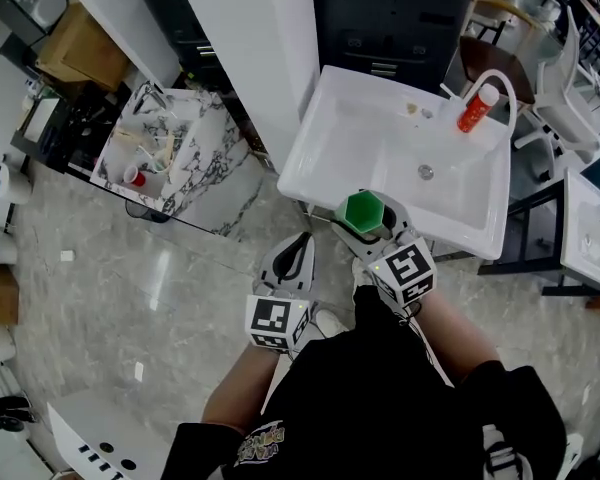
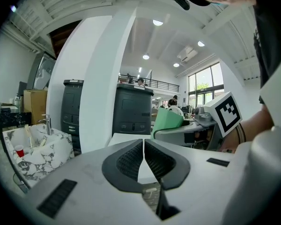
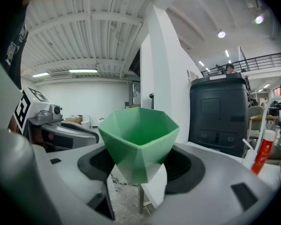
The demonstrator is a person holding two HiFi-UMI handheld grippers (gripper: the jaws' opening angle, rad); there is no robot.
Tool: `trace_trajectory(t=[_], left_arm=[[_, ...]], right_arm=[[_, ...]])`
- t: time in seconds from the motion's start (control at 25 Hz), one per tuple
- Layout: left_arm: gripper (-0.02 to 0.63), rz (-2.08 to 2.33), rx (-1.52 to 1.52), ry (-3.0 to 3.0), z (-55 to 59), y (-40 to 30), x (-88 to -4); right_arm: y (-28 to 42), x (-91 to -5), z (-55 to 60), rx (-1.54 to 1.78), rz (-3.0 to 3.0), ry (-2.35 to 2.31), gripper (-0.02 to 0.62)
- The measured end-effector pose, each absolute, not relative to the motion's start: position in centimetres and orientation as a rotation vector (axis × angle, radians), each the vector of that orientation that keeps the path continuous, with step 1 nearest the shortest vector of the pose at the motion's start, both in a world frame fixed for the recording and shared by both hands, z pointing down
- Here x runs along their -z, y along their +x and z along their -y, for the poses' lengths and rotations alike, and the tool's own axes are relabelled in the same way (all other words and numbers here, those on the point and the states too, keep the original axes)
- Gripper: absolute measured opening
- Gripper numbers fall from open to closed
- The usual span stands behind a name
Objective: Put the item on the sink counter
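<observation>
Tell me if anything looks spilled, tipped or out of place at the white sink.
Nothing stands out. The green cup sits upright in the right tongs near the sink's front rim, and the red bottle stands by the faucet.

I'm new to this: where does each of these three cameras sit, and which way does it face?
Head view: on the person's head, facing steeply down at the white sink; shows forearms, black shirt, left gripper, and right gripper clamping a green faceted cup.
Left gripper view: on the left gripper, facing along its shut jaws toward a dark grey cabinet; a forearm shows at right.
Right gripper view: on the right gripper, facing past the held cup; black shirt at top left.
Shared: all three show the cup.
</observation>
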State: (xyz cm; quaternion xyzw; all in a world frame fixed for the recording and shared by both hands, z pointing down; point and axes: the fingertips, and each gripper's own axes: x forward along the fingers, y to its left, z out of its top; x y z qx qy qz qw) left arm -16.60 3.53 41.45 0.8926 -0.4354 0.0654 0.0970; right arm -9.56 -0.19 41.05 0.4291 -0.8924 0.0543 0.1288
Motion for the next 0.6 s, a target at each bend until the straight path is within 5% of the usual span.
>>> trace_trajectory(t=[0.6], left_arm=[[0.021, 1.238, -0.228, 2.651, 5.3, -9.9, -42.4]], right_arm=[[-2.9, -42.7, 9.4, -0.204, 2.575, 1.25, 0.351]])
